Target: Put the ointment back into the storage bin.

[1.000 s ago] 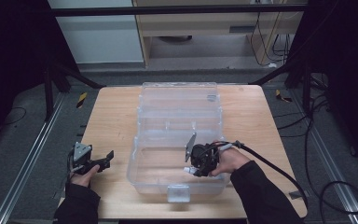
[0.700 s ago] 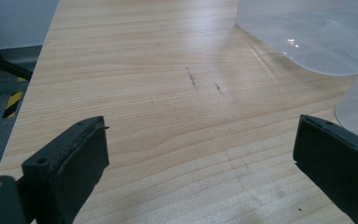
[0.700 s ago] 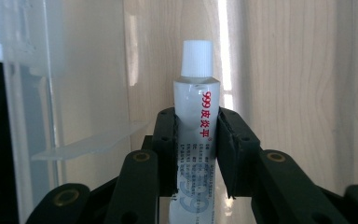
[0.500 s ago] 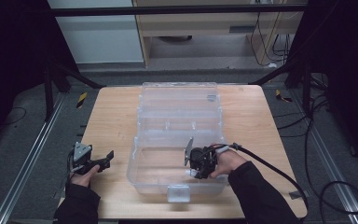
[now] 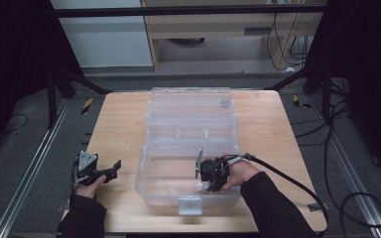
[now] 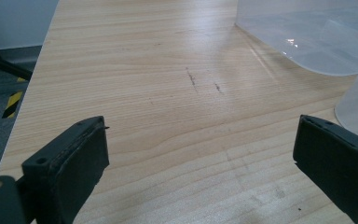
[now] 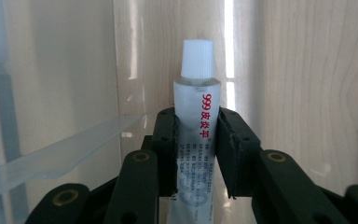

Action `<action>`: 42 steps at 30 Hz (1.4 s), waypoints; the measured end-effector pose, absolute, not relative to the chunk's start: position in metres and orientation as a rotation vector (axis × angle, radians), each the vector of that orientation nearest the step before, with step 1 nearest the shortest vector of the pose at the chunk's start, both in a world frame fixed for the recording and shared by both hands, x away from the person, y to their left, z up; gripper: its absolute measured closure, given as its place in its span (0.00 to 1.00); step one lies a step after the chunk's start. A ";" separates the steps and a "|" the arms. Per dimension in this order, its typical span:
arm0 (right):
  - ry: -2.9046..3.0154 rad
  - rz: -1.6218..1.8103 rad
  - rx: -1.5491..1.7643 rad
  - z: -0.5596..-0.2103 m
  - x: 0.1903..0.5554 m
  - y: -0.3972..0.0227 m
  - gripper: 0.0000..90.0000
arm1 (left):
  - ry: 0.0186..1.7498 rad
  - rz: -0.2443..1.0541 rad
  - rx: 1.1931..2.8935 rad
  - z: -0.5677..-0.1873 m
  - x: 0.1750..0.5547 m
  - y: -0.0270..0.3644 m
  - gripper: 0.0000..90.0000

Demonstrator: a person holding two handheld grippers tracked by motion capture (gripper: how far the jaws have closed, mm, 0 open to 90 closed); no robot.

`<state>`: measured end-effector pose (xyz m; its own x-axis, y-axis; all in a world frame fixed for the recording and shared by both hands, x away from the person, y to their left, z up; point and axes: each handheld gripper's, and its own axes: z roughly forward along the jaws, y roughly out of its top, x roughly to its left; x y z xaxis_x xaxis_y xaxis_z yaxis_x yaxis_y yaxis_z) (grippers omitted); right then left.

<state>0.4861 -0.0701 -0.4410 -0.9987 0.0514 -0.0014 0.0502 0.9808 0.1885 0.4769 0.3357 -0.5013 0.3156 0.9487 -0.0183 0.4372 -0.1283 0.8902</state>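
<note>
Right hand-held gripper clamped on a white-capped tube, held over the near compartment of the open clear box on the tabletop. Left hand-held gripper spread wide and empty, low over bare wood beside the box. Tube likely light, soft-walled and easily squashed; best gripped mid-body, gently, well below the cap. Lower end hidden behind the jaws; small print too fine to read; box walls hard to trace through glare

The high view looks down on the whole worktop, while both claw cameras skim close above its wood.
</note>
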 end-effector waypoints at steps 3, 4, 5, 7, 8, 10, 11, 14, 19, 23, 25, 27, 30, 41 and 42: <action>3.125 0.289 0.081 -0.443 0.486 -0.069 0.77 | 1.256 0.747 1.721 -0.501 0.477 0.336 0.03; 3.128 0.277 0.087 -0.443 0.485 -0.069 0.77 | 1.256 0.746 1.720 -0.501 0.477 0.336 0.03; 3.128 0.277 0.087 -0.443 0.485 -0.069 0.77 | 1.256 0.746 1.720 -0.501 0.477 0.336 0.03; 3.127 0.268 0.106 -0.444 0.484 -0.068 0.77 | 1.256 0.747 1.721 -0.501 0.477 0.336 0.03; 3.131 0.275 0.106 -0.444 0.484 -0.068 0.77 | 1.255 0.747 1.722 -0.501 0.477 0.336 0.03; 3.131 0.269 0.096 -0.445 0.485 -0.068 0.77 | 1.256 0.747 1.721 -0.501 0.477 0.336 0.03; 3.131 0.269 0.096 -0.445 0.485 -0.068 0.77 | 1.256 0.747 1.721 -0.501 0.477 0.336 0.03; 3.134 0.274 0.092 -0.447 0.485 -0.067 0.77 | 1.256 0.747 1.722 -0.501 0.477 0.336 0.03; 3.134 0.270 0.095 -0.448 0.485 -0.067 0.76 | 1.256 0.747 1.721 -0.501 0.477 0.336 0.03; 3.135 0.266 0.116 -0.446 0.484 -0.068 0.76 | 1.256 0.747 1.722 -0.501 0.477 0.336 0.03; 3.130 0.266 0.132 -0.445 0.484 -0.068 0.76 | 1.255 0.747 1.722 -0.501 0.477 0.336 0.03; 3.112 0.287 0.127 -0.440 0.484 -0.071 0.75 | 1.256 0.746 1.721 -0.501 0.477 0.336 0.03; 3.084 0.341 0.157 -0.433 0.484 -0.076 0.74 | 1.256 0.746 1.720 -0.501 0.477 0.336 0.03; 2.887 0.721 0.375 -0.394 0.478 -0.109 0.60 | 1.258 0.747 1.720 -0.501 0.477 0.336 0.03; 2.864 0.760 0.398 -0.391 0.477 -0.114 0.59 | 1.258 0.747 1.720 -0.501 0.477 0.336 0.03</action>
